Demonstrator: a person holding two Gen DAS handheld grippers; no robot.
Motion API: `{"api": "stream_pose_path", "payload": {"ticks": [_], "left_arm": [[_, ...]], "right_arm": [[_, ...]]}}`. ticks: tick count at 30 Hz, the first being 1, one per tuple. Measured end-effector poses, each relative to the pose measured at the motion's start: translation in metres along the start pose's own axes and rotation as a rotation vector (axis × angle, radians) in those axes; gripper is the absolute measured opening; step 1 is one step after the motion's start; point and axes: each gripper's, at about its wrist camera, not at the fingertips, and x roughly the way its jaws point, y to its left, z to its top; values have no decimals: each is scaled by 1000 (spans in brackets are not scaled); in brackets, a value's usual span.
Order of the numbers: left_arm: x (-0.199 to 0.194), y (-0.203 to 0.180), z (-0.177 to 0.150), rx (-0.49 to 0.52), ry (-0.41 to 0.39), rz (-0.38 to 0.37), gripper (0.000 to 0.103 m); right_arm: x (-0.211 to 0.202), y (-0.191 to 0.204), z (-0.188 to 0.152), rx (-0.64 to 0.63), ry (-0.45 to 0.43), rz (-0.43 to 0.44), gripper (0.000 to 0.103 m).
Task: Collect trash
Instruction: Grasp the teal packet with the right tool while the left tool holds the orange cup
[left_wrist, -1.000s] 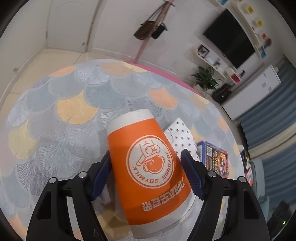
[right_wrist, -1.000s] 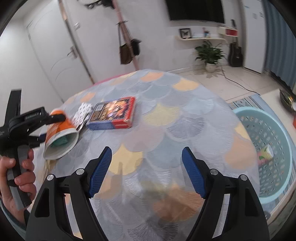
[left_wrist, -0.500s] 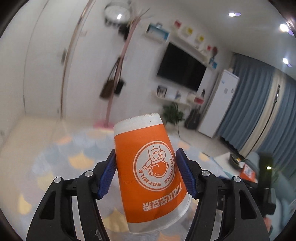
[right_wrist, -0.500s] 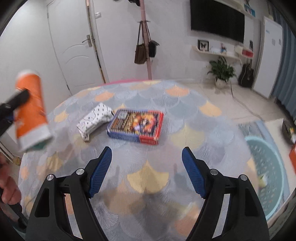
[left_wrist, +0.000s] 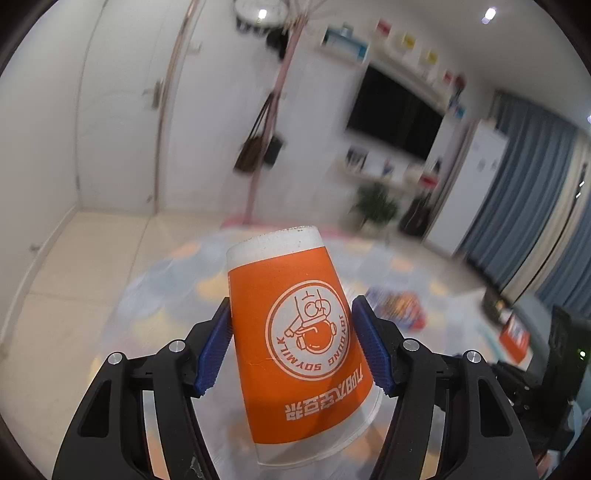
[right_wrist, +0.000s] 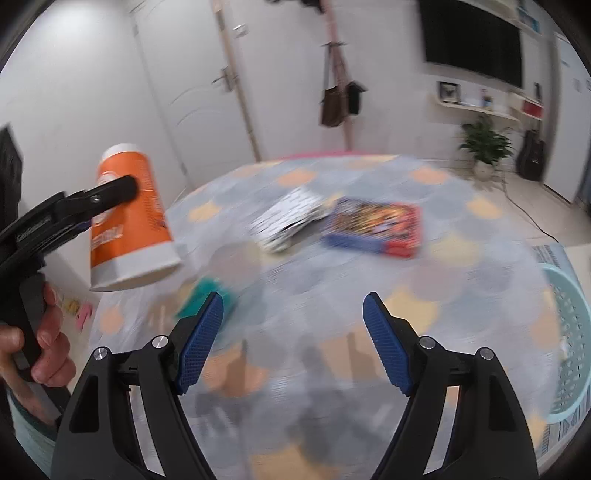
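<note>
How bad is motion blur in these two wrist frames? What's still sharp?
Left wrist view: the room behind is smeared, but the orange soymilk cup and left gripper are crisp, the logo readable. Right wrist view: the tablecloth, snack box and basket are streaked; only the right gripper is sharp.

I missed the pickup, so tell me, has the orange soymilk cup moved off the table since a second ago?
Yes. The orange soymilk cup, clamped upside down in the left gripper, has risen from the table beside the boxes.
</note>
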Motion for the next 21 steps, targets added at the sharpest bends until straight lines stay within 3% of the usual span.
{"api": "stream_pose_path", "payload": {"ticks": [2,5,11,16,19,21], "left_arm": [[2,16,-4,-18,92,32,62],[5,41,-8,-44,205,-4,63],[23,62,-22,1,343,-2,64],[39,58,-41,-16,368,-9,64],[36,62,-52,-52,363,-50,64],[30,66,-59,-89,348,-56,71]], "right_arm": [[12,16,-3,-5,33,15,73],[27,29,-4,23,80,23,65],[37,32,-4,65,98,18,63],[40,37,-3,73,106,13,63],[45,40,0,76,107,6,63],[48,43,0,78,112,9,63]]}}
